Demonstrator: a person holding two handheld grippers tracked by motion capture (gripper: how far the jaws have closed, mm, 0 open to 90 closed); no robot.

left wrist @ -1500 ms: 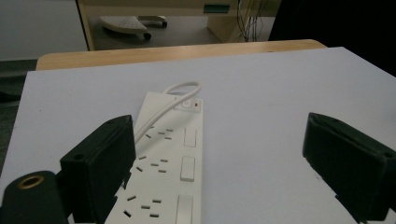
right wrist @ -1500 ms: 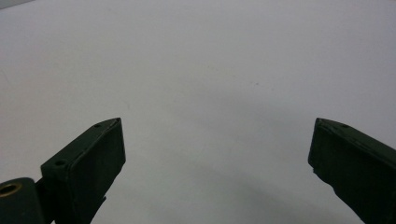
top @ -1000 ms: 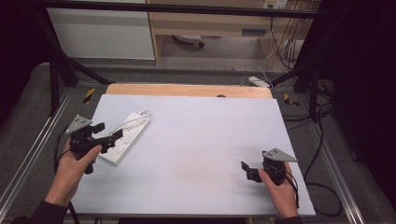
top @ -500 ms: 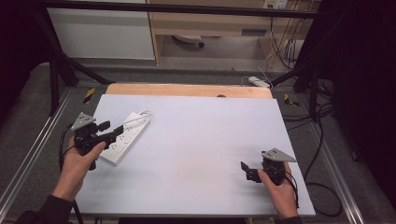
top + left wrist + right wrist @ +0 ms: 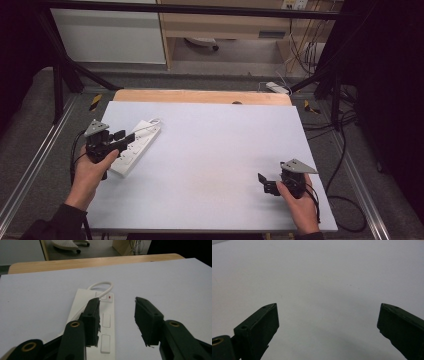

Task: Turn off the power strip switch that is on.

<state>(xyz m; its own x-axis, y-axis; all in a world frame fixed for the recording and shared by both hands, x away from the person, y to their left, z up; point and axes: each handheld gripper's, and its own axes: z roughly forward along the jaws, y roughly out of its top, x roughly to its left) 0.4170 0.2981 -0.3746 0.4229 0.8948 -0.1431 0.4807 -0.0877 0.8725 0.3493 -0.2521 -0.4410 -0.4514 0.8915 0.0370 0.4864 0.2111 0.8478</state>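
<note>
Two grippers on my screens, jaws apart on each. Left gripper (image 5: 120,139) hangs over the white power strip (image 5: 136,145) at the table's (image 5: 215,150) left; its own view adds a red switch (image 5: 109,297). Right gripper (image 5: 266,182) faces bare tabletop.

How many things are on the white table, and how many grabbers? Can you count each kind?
Power strip: 1
Grippers: 2, the left gripper and the right gripper, both open
Total: 3
</note>
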